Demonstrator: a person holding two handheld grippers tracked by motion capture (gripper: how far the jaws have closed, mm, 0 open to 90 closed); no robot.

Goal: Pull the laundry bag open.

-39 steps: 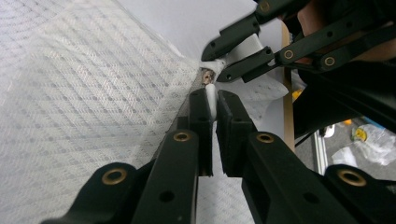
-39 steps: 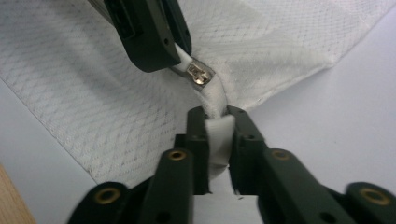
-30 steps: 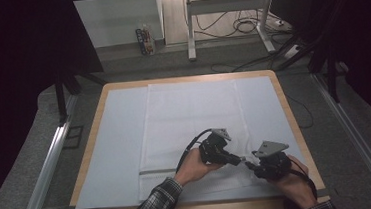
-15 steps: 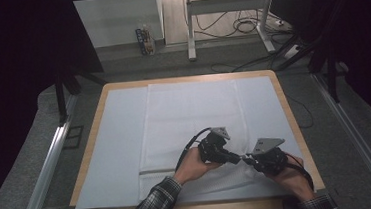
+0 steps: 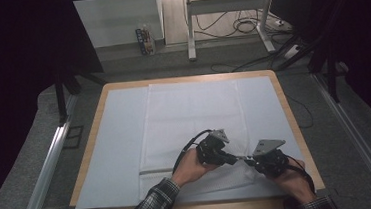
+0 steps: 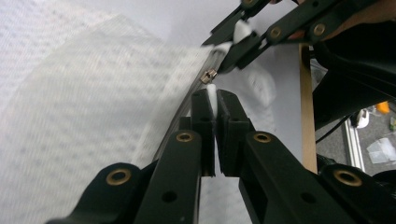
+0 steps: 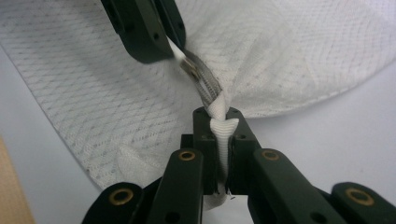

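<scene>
- A wooden-edged table (image 5: 289, 107) is standing on grey carpet, its top covered by a pale blue sheet (image 5: 114, 145); beyond the table's far edge a metal stand (image 5: 226, 16) is rising and loose cables (image 5: 247, 27) are trailing on the floor.
- A white mesh bag (image 5: 194, 119) is lying flat along the middle of the table, reaching from its far edge to its near edge.
- Near the table's near right corner, the left gripper (image 5: 232, 158) and the right gripper (image 5: 248, 160) are meeting tip to tip over the bag's near end.
- In the left gripper view, the left gripper (image 6: 214, 100) is sitting clamped on a thin fold of the white fabric, just beside the zipper pull (image 6: 209, 75).
- In the right gripper view, the right gripper (image 7: 222, 122) is pinching a bunched strip of the bag's edge where the grey zipper (image 7: 208, 86) ends.
- The person's forearms are running off the bottom of the high view, one in a plaid sleeve (image 5: 151, 207).
- Dark curtains are hiding the room on both sides of the table.
- Whether the zipper is closed along its whole run is hard to make out.
- The bag's weave is showing as a fine diamond net; the jaws are matte black with brass rivets.
</scene>
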